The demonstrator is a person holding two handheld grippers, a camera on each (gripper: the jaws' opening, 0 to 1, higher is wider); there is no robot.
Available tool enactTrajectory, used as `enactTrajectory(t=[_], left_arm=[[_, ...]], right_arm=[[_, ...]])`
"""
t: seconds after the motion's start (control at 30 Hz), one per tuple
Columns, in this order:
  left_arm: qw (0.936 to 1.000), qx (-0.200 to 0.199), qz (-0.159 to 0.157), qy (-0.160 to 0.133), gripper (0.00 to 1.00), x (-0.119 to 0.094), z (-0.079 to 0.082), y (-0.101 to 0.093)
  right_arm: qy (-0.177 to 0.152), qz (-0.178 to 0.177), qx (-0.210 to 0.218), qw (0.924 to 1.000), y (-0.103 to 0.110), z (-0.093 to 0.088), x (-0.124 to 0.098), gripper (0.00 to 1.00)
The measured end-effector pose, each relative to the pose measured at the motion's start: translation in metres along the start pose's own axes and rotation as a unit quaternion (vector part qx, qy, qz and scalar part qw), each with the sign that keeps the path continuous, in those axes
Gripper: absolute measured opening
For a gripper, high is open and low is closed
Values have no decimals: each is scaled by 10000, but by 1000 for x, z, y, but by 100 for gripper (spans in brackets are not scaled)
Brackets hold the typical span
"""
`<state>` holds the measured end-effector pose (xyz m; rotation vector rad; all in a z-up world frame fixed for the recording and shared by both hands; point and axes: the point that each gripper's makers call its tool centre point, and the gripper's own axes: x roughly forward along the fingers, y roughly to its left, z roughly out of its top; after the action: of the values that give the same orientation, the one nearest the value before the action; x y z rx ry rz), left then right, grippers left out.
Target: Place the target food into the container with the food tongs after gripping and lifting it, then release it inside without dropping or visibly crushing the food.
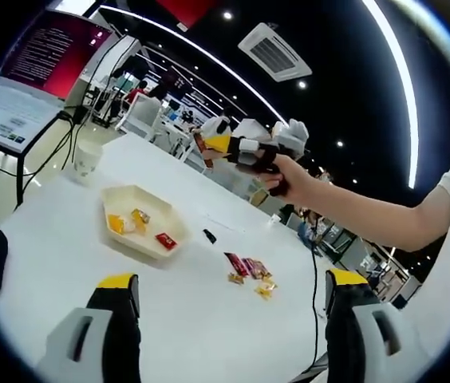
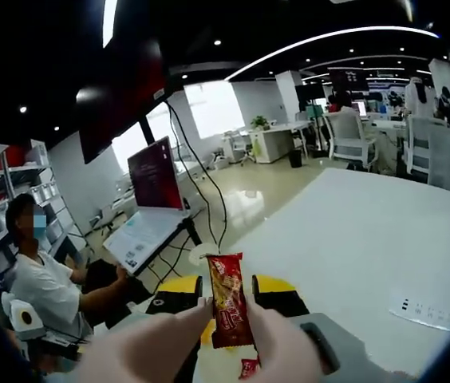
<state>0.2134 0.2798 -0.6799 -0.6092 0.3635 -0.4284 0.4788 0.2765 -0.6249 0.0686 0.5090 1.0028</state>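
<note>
Fingers [image 2: 179,294] pinch red snack packet [image 2: 227,307]; tray [image 1: 141,219], paper cup [image 1: 87,158] on table [image 1: 193,319].

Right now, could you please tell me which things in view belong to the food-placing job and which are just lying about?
Job:
- red wrapped snack bar
- pinkish tongs gripping it
- right gripper
- cream shallow tray
- pile of wrapped snacks

Lying about:
- white paper cup
- small black object
- open laptop
</note>
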Motion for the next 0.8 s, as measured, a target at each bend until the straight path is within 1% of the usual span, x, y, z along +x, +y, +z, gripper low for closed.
enactTrajectory(t=[0.13,0.17,0.23,0.27,0.3,0.43,0.53,0.63,0.8], left_arm=[[9999,24,5,160,98,-6,-5,-1],[9996,34,-18,292,98,-8,-10,-1],[9989,80,-67,454,98,-9,-16,-3],[9977,121,-108,662,98,-11,-23,-6],[9968,135,-161,777,98,-11,-25,-10],[9971,176,-185,711,97,-11,-20,-14],[9976,130,-172,658,97,-7,-18,-14],[9980,83,-218,583,96,-3,-17,-19],[9973,77,-328,651,96,-1,-24,-28]], right_arm=[[-31,13,-33,10000,2,2,3,24],[-65,-4,-94,9999,2,2,3,24],[-105,27,-15,9999,0,2,5,24],[-131,17,5,9999,-1,-1,7,24],[-117,18,39,9999,-2,-3,8,24],[-61,105,7,9999,4,-9,9,23],[-2,100,-112,9999,8,-11,7,23],[21,94,-151,9998,7,-10,8,23],[74,86,-221,9997,9,-11,9,24]])
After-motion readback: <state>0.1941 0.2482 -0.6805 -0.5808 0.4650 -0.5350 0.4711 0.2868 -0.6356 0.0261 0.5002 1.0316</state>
